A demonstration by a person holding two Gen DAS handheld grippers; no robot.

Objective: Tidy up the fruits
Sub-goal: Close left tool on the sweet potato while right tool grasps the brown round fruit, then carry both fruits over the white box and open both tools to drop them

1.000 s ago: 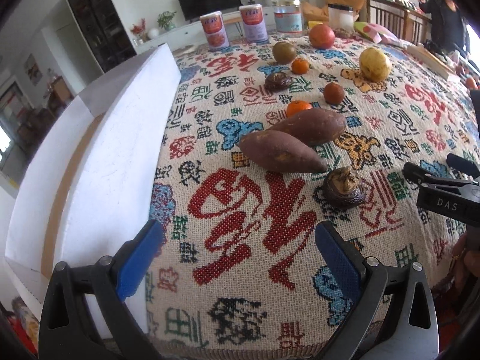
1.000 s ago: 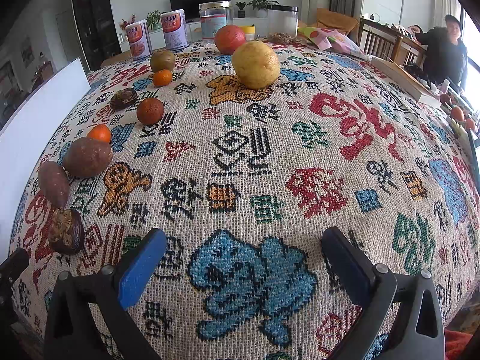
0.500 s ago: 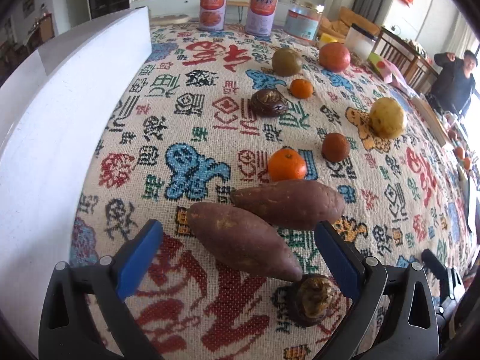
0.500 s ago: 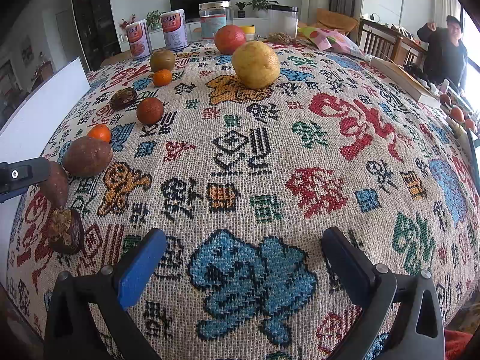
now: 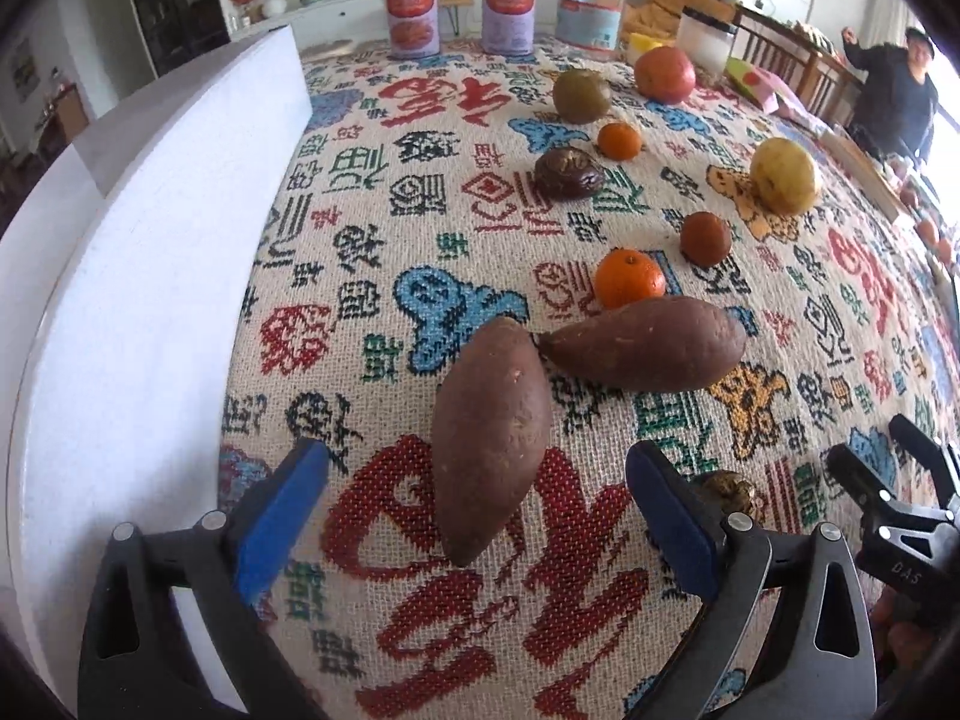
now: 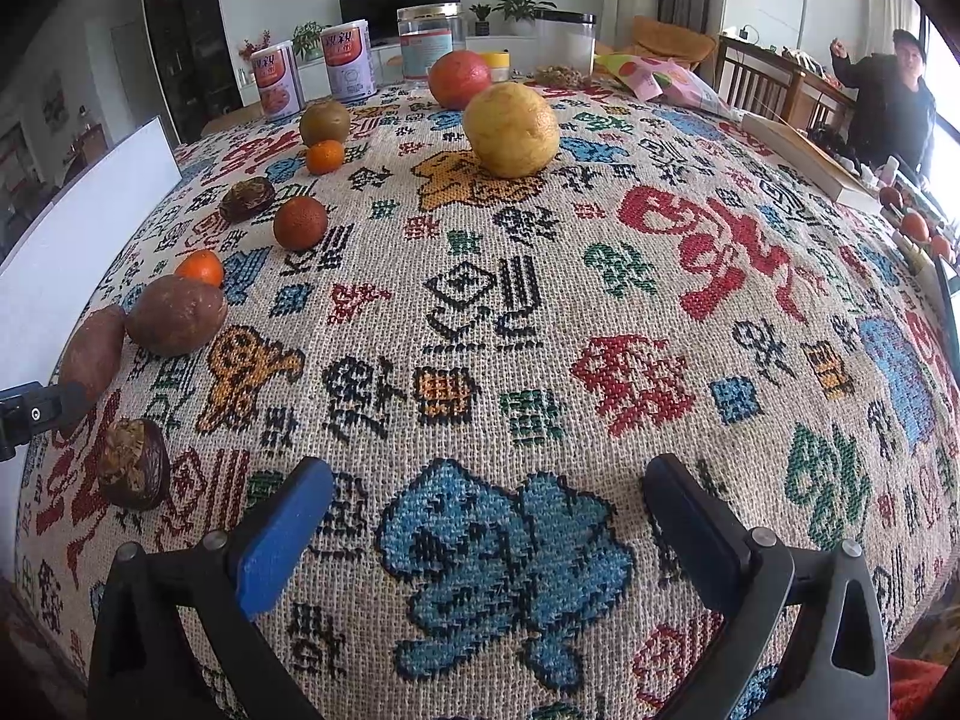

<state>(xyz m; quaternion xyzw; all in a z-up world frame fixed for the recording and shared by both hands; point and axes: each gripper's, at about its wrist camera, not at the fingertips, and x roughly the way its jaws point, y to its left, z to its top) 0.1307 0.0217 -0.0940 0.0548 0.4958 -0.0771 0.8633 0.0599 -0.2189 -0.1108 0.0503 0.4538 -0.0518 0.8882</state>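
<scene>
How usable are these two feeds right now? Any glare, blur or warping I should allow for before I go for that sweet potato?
Left wrist view: the near sweet potato is sharp between the open left gripper, under soft light with faint shadows; fisheye bows the white board.
Right wrist view: sharp too, the tablecloth bulging like a dome; window glare washes out the far right edge; the right gripper is open over bare cloth.

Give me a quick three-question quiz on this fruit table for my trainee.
1. True or false: the left claw is shut on the nearer brown sweet potato.
2. Which fruit lies right behind the farther brown sweet potato? A) large yellow citrus B) small orange tangerine C) green-brown round fruit
3. Fill in: the right claw holds ____.

Key: 1 false, the potato lies between open jaws; 2 B, small orange tangerine; 3 nothing.
</scene>
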